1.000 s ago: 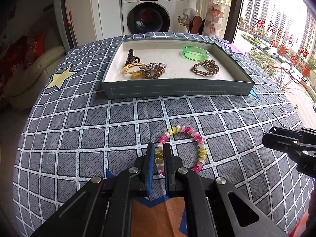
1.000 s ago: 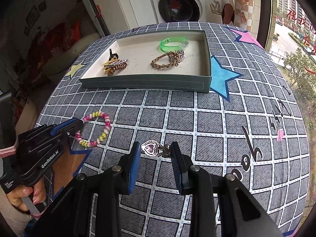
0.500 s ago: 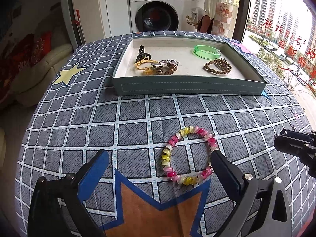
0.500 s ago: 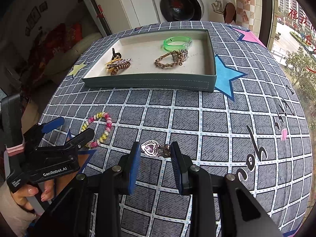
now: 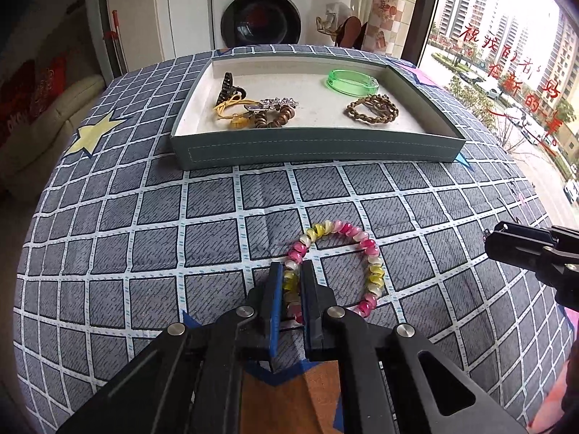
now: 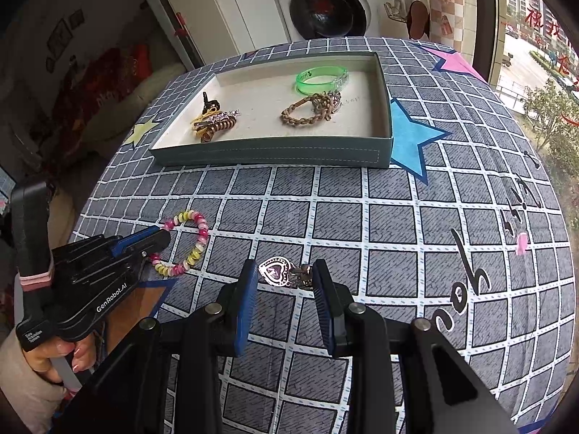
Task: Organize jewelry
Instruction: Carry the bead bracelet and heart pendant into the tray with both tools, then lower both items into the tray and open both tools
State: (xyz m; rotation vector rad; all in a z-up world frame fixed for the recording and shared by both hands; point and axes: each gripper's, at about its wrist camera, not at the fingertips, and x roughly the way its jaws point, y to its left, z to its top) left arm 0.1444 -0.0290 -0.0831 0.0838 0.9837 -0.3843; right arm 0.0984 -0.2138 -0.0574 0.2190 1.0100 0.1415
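Observation:
A pink, yellow and white bead bracelet point(image 5: 362, 240) lies on the checked cloth. My left gripper point(image 5: 291, 271) is shut on its left side, with yellow beads pinched between the blue pads; in the right wrist view the left gripper point(image 6: 163, 237) meets the bracelet point(image 6: 197, 249) at its near-left edge. A silver heart charm point(image 6: 275, 271) with a small clasp lies on the cloth. My right gripper point(image 6: 284, 282) is shut on it, one pad at each end. In the left wrist view the right gripper point(image 5: 492, 244) enters from the right.
A grey-green tray point(image 5: 318, 152) stands beyond, holding a green bangle point(image 5: 353, 82), a brown braided bracelet point(image 5: 372, 110) and a cluster of hair clips and ties point(image 5: 253, 108). A washing machine point(image 5: 260, 7) stands behind the table. A person's hand point(image 6: 54, 358) holds the left gripper's handle.
My left gripper was shut on the bracelet, opened wide half a second ago, and is shut on its left side again. The right gripper and the heart charm have not moved.

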